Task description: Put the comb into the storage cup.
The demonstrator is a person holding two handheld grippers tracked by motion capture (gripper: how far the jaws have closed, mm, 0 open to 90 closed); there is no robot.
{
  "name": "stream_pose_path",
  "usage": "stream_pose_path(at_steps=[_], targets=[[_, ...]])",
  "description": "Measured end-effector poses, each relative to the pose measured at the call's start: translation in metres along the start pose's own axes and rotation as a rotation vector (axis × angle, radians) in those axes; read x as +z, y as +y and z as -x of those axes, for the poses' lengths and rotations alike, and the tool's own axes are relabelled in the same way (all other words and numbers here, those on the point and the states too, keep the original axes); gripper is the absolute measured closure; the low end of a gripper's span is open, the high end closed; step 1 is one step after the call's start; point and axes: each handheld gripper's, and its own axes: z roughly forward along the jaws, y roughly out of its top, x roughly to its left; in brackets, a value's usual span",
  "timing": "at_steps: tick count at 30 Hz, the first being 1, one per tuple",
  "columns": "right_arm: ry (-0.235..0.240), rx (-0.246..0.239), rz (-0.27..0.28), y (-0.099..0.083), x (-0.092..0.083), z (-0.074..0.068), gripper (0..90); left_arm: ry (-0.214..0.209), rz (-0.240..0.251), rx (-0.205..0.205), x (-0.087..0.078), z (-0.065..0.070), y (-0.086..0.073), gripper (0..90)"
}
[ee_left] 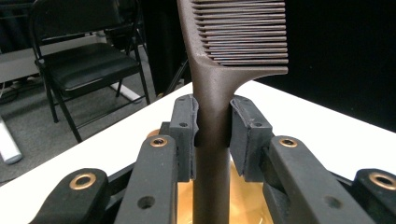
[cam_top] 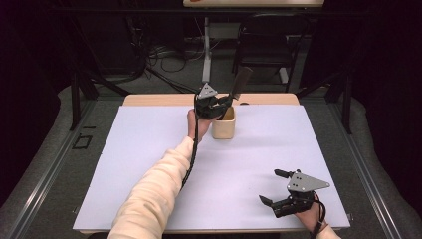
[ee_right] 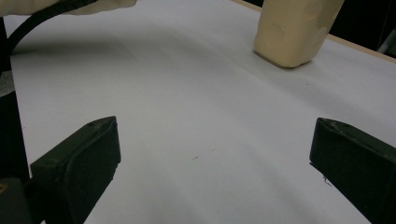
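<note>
Comb of dark brown rigid plastic [ee_left: 219,70], light, thin and rather slick, stands pinched by its handle in the left hand-held gripper [ee_left: 212,135] above the cream plastic cup [cam_top: 224,124] on the worktop [cam_top: 149,164], while the right hand-held gripper [cam_top: 278,186] rests spread wide.

A lab or recording studio, not a home. In the centre of the high view a wooden table [cam_top: 149,99] carries a plain white sheet [cam_top: 239,159] as a work surface. Black curtains [cam_top: 30,50] close off the left and right edges. At the upper middle, tangled cables [cam_top: 164,55] lie on a grey floor [cam_top: 174,82] beside a white stand leg [cam_top: 206,50], with a black folding chair [cam_top: 263,45] behind the table. Metal rails [cam_top: 45,164] run along the table's sides at lower left and right.
</note>
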Motion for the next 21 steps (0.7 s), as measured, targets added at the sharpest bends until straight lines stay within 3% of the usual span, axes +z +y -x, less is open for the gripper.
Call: stream_pose_path(at_steps=[21], targets=[[0.002,-0.001,0.000,0.0000,0.0001,0.0002,1.5,0.011,-0.040,0.016,0.0010,-0.0018,-0.0051,72.0]])
